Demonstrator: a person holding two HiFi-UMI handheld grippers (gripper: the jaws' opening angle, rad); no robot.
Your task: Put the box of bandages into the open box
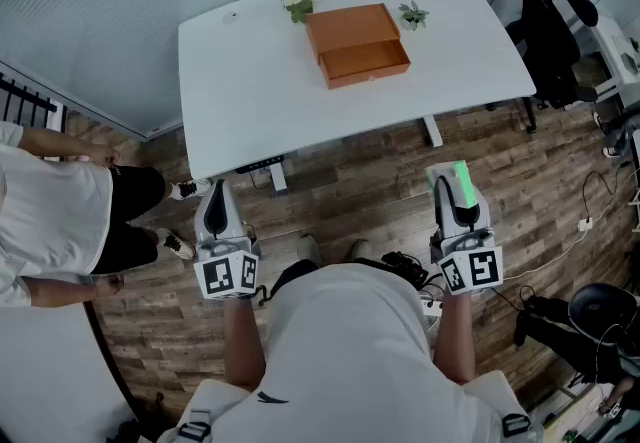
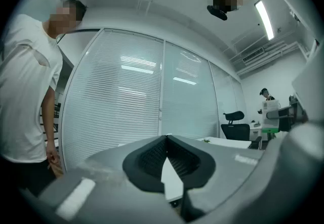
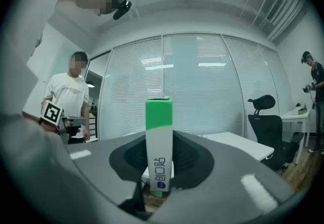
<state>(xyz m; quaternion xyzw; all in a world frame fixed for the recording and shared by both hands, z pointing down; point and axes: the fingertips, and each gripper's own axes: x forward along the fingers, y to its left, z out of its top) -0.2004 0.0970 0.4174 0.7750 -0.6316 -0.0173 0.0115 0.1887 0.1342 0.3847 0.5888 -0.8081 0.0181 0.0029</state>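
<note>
Right tool (image 1: 447,181) is pinching the box of bandages (image 3: 159,117): green-and-white carton, upright between the pads, green end sticking out past the tips. Left tool (image 2: 167,139) has its pads pressed together at the tips with nothing between them. Both tools are held over the wood floor (image 1: 350,191), well short of the orange open box (image 1: 368,62) and off the bench (image 1: 250,81) entirely, left tool down-left of the open box, right tool down-right. The open box sits toward the far edge of the white bench, its lid (image 1: 350,28) lying flat on the far side of the tray, and the tray looks empty from the head view. A small white-flower plant (image 1: 298,1) stands just left of the lid and a small green plant (image 1: 413,15) just to its right. A bystander in a white shirt (image 1: 50,221) stands far left of the open box; a black office chair (image 1: 550,31) is off to its right.
</note>
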